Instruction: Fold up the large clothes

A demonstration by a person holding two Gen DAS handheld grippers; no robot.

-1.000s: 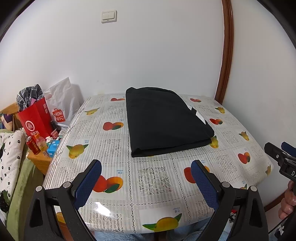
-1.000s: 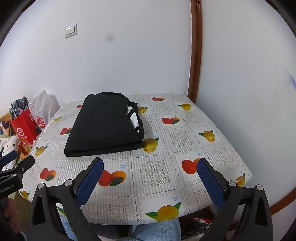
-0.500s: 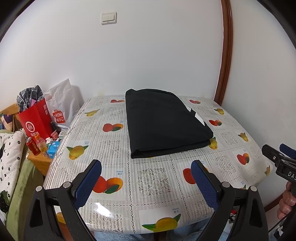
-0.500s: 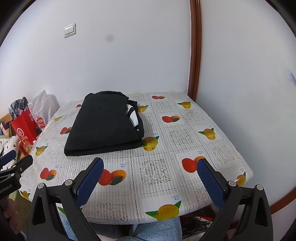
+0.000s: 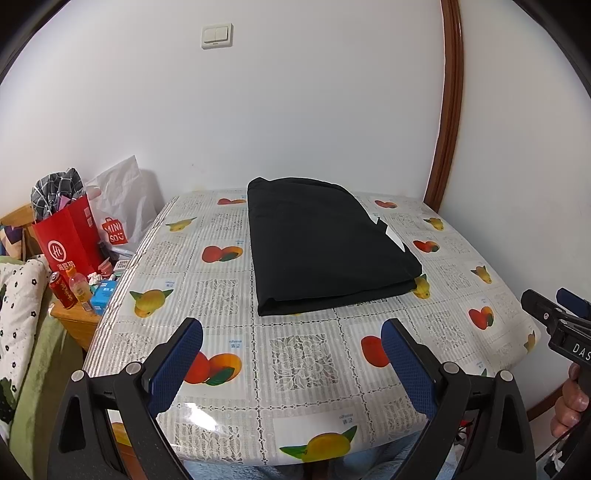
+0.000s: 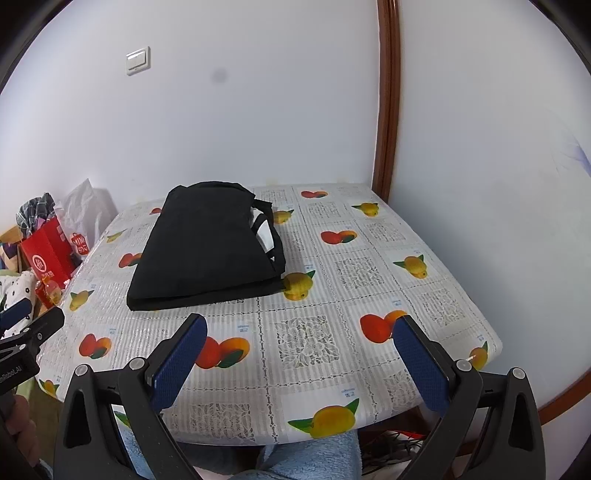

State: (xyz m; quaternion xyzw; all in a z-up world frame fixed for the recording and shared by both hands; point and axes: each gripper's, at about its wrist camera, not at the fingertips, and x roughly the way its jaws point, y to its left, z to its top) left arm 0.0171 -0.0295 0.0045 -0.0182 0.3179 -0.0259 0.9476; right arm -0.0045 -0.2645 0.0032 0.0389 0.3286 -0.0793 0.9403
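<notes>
One desk (image 5: 303, 354) fills the corner of the room, covered by a single plastic cloth printed with fruit and lace squares. On its far half lies one black garment (image 5: 325, 243), folded into a flat, thick rectangle with layered edges facing the near side; a bit of white shows along its right edge. It touches neither hand-held gripper and sits well apart from both.

Beside the desk on the left stand two bags: one red paper bag (image 5: 70, 240) stuffed with checked cloth, and one white plastic bag (image 5: 118, 206) with a red logo behind it. Below them, on a low wooden stand, I count one red can (image 5: 62, 290), one small bottle with an orange label (image 5: 79, 288) and one blue box (image 5: 103, 297).

Two hand-held grippers hover over the near edge of the desk. The left hand-held gripper (image 5: 291, 362) is released, its two blue pads spread wide with nothing between them. The right hand-held gripper (image 6: 301, 354) is likewise spread wide and holds nothing.

One light switch (image 5: 217, 35) is on the wall.
</notes>
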